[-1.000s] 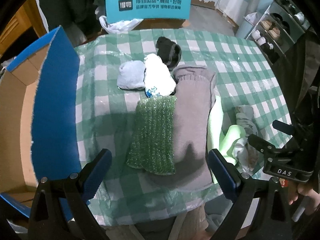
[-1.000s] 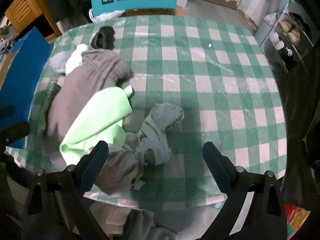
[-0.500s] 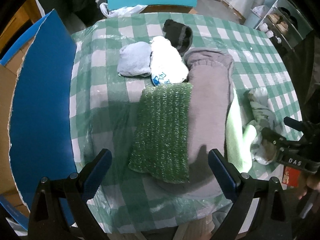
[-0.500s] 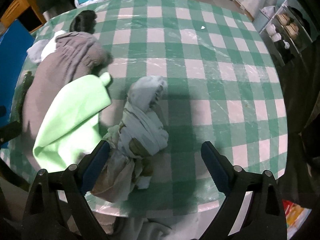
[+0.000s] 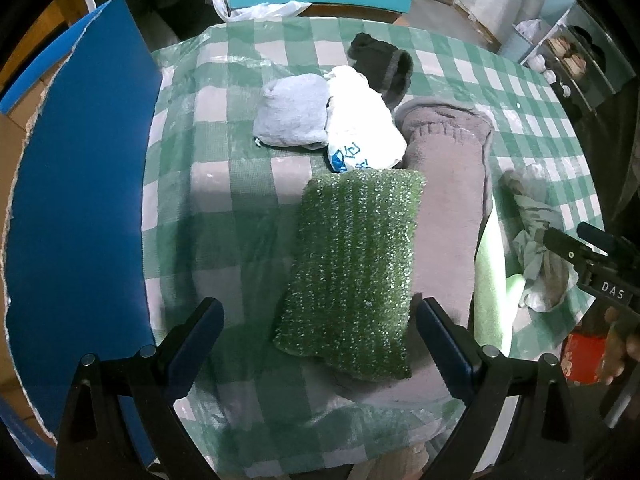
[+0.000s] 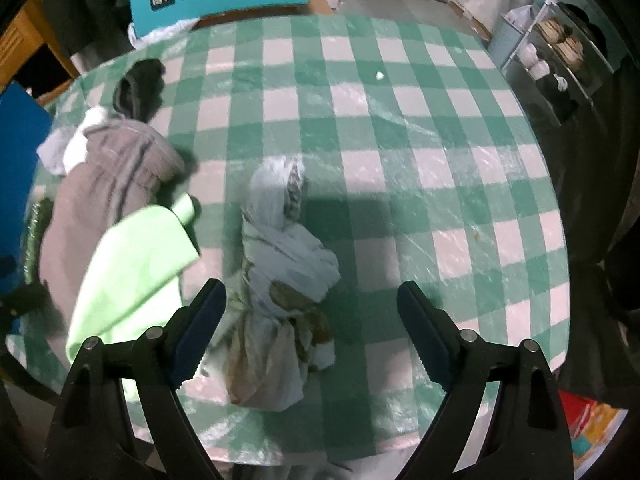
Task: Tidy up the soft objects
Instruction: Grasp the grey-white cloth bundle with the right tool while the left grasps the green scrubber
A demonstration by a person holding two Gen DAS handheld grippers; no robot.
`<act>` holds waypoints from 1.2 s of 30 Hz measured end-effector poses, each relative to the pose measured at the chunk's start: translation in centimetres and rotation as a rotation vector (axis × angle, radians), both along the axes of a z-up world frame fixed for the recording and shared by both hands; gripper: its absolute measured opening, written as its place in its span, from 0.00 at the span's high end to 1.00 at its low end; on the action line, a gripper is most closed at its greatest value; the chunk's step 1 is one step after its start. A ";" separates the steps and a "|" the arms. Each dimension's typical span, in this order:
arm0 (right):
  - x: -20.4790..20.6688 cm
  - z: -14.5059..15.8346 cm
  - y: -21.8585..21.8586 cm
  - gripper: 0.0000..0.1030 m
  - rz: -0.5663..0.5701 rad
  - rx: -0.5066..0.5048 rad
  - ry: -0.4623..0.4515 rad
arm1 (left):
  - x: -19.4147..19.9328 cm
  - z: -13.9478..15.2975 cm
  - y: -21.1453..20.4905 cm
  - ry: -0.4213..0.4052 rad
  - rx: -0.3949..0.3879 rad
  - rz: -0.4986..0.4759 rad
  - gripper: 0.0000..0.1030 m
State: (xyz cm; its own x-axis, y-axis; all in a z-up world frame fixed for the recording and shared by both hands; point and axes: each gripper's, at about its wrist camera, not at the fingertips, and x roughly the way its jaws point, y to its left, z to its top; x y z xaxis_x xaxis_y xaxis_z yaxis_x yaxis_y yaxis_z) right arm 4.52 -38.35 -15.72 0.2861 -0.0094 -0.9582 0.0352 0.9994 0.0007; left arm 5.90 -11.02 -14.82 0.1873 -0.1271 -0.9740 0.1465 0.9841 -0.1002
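Now my left claw (image 5: 318, 344) points down at the counter (image 5: 224, 184), wide open, holding nothing, with the sparkly green cloth (image 5: 352, 268) low in the frame between its tips. A blue box flap (image 5: 80, 208) fills the left side. Only my right view shows the whole knotted grey rag (image 6: 280, 280). My right claw (image 6: 310, 332) is open over it and has just been closing a bit, not squeezing.
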 end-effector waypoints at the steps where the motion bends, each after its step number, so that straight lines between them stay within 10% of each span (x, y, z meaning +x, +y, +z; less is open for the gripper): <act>1: 0.3 0.1 0.1 0.14 0.002 0.005 -0.008 | 0.1 0.0 0.0 0.002 -0.007 0.001 0.05; 15: 1.1 -2.1 0.7 0.20 -0.014 0.009 0.008 | 1.6 -0.6 -1.2 0.012 -0.068 -0.002 0.06; 25: 1.5 -3.3 1.5 0.51 0.023 0.005 0.038 | 1.7 -0.9 -1.1 0.014 -0.147 -0.009 0.43; 36: 1.6 -2.4 1.8 0.54 0.032 0.028 0.031 | 1.2 0.2 -0.4 -0.020 -0.175 -0.023 0.79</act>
